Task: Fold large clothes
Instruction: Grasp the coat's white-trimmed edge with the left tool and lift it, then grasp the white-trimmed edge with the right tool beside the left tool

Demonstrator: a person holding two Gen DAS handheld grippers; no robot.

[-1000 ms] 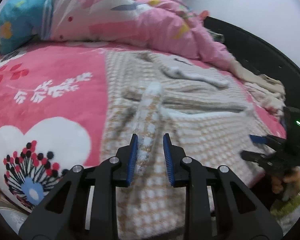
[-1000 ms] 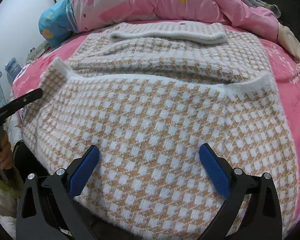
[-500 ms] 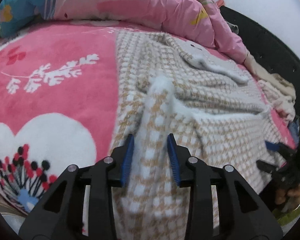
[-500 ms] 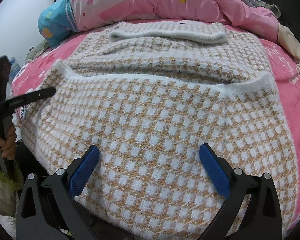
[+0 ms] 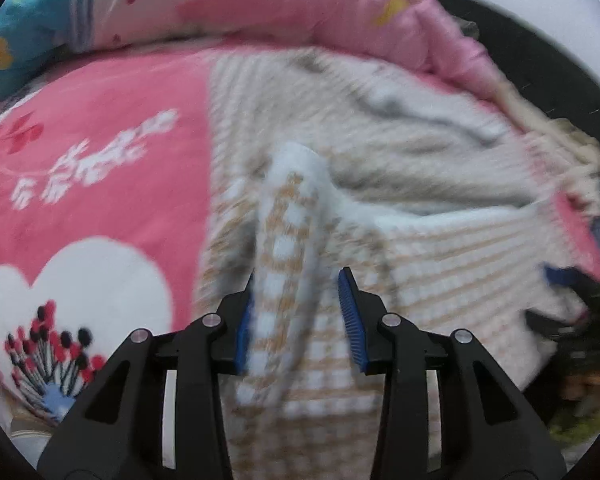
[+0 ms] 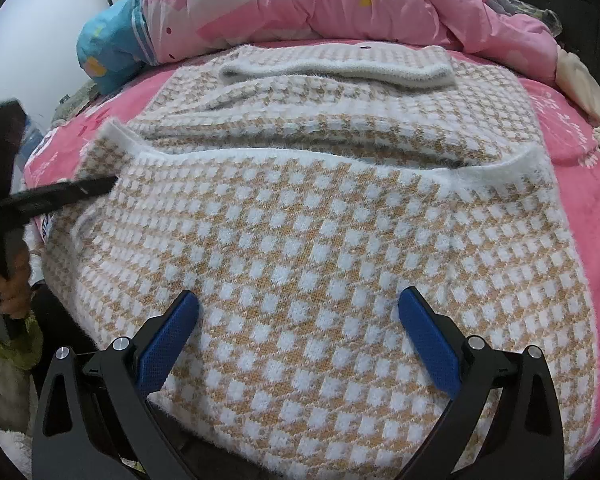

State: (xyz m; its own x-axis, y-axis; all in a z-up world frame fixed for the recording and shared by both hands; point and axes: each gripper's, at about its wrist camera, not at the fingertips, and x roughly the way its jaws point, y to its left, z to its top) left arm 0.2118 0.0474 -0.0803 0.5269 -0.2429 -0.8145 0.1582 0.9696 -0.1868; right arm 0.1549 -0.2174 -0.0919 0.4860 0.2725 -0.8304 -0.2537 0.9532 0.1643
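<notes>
Pink bedspread [image 5: 92, 168] under tan-and-white checked sweater [image 6: 300, 240], lying folded across the bed with quilt [image 6: 340, 0] bunched behind. Left gripper [image 5: 296, 308] angled down at sweater's left corner, jaws opening, raised fold of knit standing between pads, touching left pad, clear of right; right gripper [image 6: 298, 336] spread wide above sweater's near edge, pinching nothing. Right wrist view alone showing hand [image 6: 14, 284] on left gripper's handle; left wrist view blurred.
</notes>
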